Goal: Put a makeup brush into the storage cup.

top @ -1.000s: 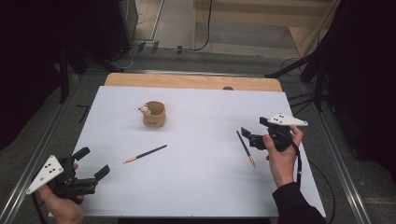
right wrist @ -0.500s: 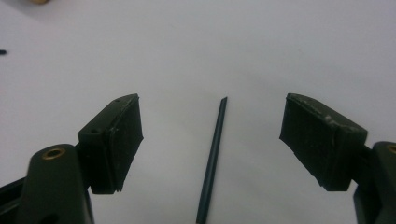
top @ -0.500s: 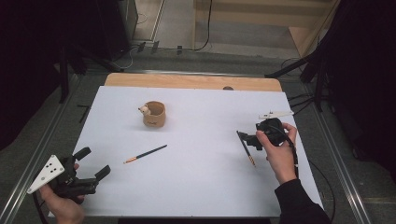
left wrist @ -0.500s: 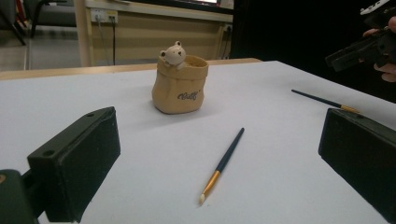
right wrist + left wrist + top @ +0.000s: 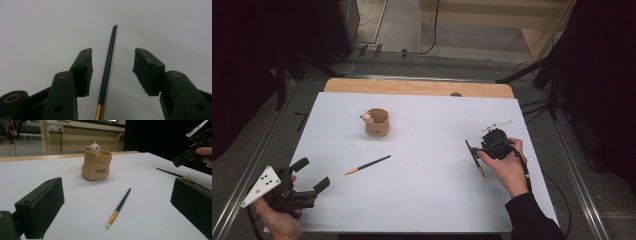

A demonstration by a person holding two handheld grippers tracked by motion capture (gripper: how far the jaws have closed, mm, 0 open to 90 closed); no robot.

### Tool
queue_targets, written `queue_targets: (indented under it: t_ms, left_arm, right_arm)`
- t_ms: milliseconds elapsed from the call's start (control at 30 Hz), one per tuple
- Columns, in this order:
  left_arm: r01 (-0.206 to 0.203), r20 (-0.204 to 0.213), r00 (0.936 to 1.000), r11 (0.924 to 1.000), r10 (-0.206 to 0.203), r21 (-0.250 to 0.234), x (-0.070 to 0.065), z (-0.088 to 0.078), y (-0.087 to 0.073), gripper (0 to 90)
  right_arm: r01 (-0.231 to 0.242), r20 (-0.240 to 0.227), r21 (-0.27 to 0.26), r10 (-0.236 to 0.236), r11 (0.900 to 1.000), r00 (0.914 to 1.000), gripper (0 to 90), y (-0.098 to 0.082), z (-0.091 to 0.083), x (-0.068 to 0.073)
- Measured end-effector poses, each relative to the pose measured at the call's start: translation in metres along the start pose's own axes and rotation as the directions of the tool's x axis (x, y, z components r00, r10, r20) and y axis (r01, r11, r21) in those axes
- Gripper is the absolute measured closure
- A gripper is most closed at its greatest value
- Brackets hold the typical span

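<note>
A tan pot (image 5: 377, 123) with a small bear on its rim stands on the white table (image 5: 427, 200). One dark-handled paintbrush (image 5: 368, 164) lies left of centre, and a second paintbrush (image 5: 475, 160) lies at the right. My right gripper (image 5: 474, 149) points down over this second brush. In the right gripper view its jaws (image 5: 113, 53) stand open on either side of the brush handle (image 5: 107, 70), not touching it. My left gripper (image 5: 313, 173) is open at the front left corner and faces the pot (image 5: 97, 165) and the near brush (image 5: 120, 207).
The white sheet covers most of the table, with a wooden strip (image 5: 417, 87) bare along the far edge. Dark stands and cables sit on the floor beyond. In the left gripper view the other hand's gripper (image 5: 192, 152) hovers over the far brush (image 5: 173, 173).
My right gripper has tipped forward and come down over the right-hand brush, so its jaws now straddle the handle. The left gripper has not moved.
</note>
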State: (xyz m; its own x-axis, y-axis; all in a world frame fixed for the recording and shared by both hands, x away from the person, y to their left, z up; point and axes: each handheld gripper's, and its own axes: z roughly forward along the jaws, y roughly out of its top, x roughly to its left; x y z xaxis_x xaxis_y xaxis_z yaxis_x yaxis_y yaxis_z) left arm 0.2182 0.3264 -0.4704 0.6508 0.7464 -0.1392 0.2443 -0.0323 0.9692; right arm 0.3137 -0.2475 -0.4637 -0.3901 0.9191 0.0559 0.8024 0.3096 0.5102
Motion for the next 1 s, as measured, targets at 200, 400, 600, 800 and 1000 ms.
queue_targets:
  t_ms: [200,400,600,800,1000]
  left_arm:
    - [-0.005,0.002,1.0,1.0,0.005,0.004,0.0,0.001,0.0,0.0]
    - [-0.006,0.003,1.0,1.0,0.006,0.008,0.0,0.001,0.0,0.0]
    - [-0.005,0.002,1.0,0.9999,0.005,0.011,0.0,0.001,0.0,0.0]
    - [-0.006,0.002,1.0,0.9999,0.006,0.013,0.0,0.001,-0.001,0.0]
    - [-0.006,0.002,1.0,0.9999,0.006,0.013,0.0,0.001,-0.001,0.0]
  right_arm:
    - [0.052,-0.001,0.074,-0.052,0.996,0.9987,65.0,-0.003,0.005,-0.001]
    - [0.006,-0.031,0.143,-0.002,0.99,0.9995,67.3,-0.004,0.007,0.002]
    - [0.012,-0.021,0.201,-0.008,0.98,0.9998,70.3,-0.005,0.011,0.005]
    - [0.007,-0.017,0.249,-0.003,0.968,0.9998,73.2,-0.007,0.016,0.009]
    - [-0.002,0.017,0.277,-0.003,0.961,0.9998,76.1,-0.01,0.018,0.011]
